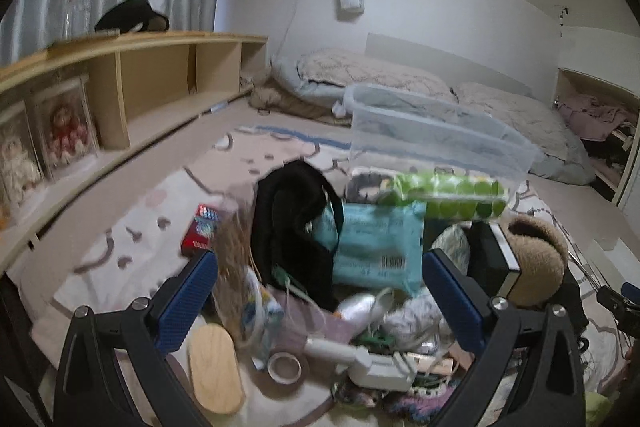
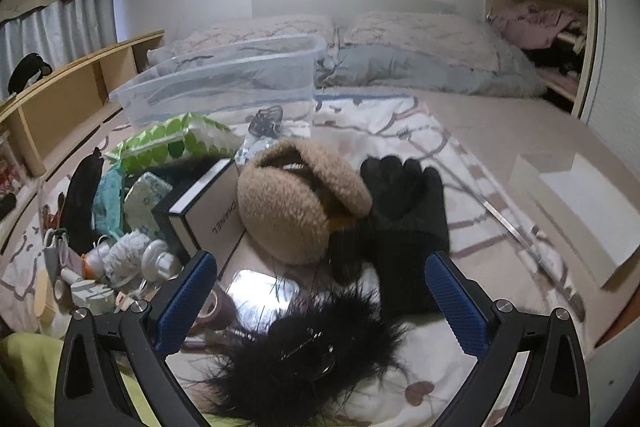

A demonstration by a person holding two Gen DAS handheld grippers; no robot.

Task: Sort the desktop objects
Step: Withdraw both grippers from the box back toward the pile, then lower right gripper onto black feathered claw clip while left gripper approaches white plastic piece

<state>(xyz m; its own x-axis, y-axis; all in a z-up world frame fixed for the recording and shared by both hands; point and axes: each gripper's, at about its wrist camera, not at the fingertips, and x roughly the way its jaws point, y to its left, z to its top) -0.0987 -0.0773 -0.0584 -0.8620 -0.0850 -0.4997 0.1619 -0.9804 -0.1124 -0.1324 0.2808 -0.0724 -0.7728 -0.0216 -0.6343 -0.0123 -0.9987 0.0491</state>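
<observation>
A heap of small objects lies on a patterned blanket. In the left wrist view my left gripper (image 1: 320,291) hangs open over a black cloth (image 1: 296,219), a teal wipes pack (image 1: 376,243), a tape roll (image 1: 284,367), a wooden oval (image 1: 216,367) and a white charger (image 1: 376,367). In the right wrist view my right gripper (image 2: 320,291) is open above a black fluffy item (image 2: 296,359), with a black glove (image 2: 404,211) and tan earmuffs (image 2: 300,203) just ahead. Neither gripper holds anything.
A clear plastic bin (image 1: 436,135) (image 2: 224,83) stands beyond the heap, with a green dotted pack (image 1: 448,195) (image 2: 176,143) beside it. A white box with black edges (image 2: 208,211) sits left of the earmuffs. A low wooden shelf (image 1: 160,75) runs along the left; bedding (image 2: 420,55) lies behind.
</observation>
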